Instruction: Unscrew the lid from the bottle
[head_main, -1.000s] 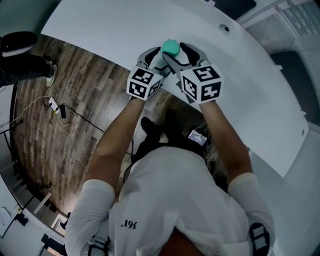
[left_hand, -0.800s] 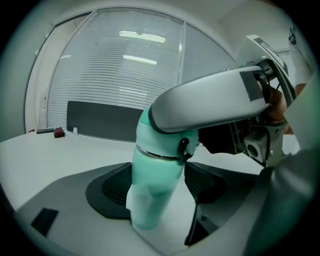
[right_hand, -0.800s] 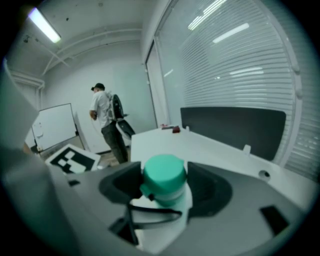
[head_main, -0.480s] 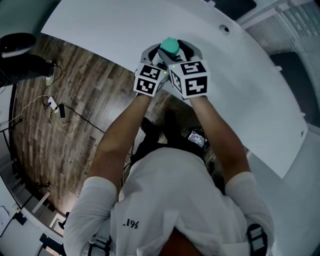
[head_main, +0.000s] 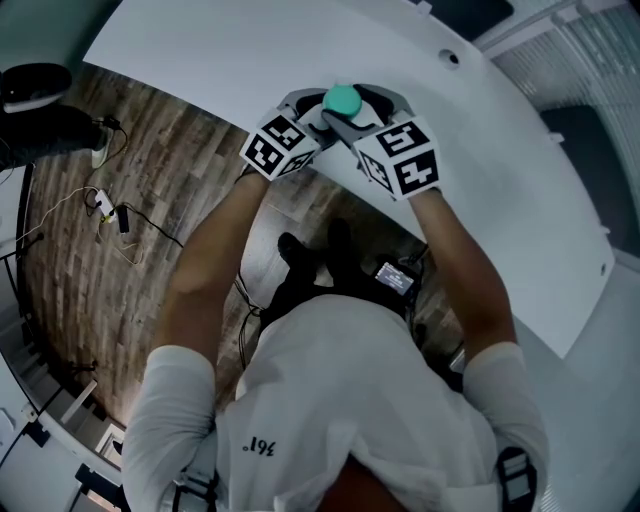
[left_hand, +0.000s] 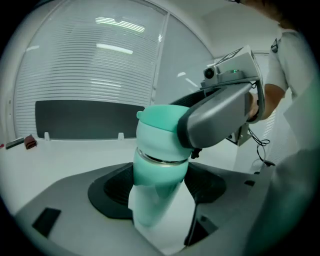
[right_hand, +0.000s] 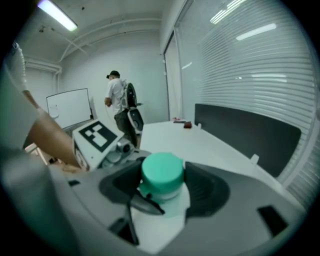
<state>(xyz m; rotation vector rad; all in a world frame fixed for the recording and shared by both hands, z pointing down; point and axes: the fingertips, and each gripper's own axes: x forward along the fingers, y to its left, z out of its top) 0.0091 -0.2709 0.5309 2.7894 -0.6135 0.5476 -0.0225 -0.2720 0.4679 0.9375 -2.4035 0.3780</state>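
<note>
A teal bottle (left_hand: 156, 186) with a teal lid (head_main: 342, 98) stands just above the near edge of the white table (head_main: 500, 170). My left gripper (left_hand: 157, 187) is shut on the bottle's body below a metal ring, and its marker cube (head_main: 276, 146) sits left of the bottle. My right gripper (right_hand: 162, 181) is shut on the lid (right_hand: 162, 171) from the other side, with its marker cube (head_main: 405, 160) to the right. In the left gripper view a grey jaw of the right gripper (left_hand: 215, 117) wraps the lid (left_hand: 159, 122).
Wooden floor (head_main: 120, 160) with cables (head_main: 110, 212) lies left of the table. A small red item (right_hand: 186, 125) rests on the far tabletop. A person (right_hand: 119, 107) stands by a whiteboard (right_hand: 67, 107) in the background. Window blinds (left_hand: 90, 60) run behind the table.
The two marker cubes came close together half a second ago and have since swung apart. The left cube went left and the right cube turned to the right. The bottle stayed in place.
</note>
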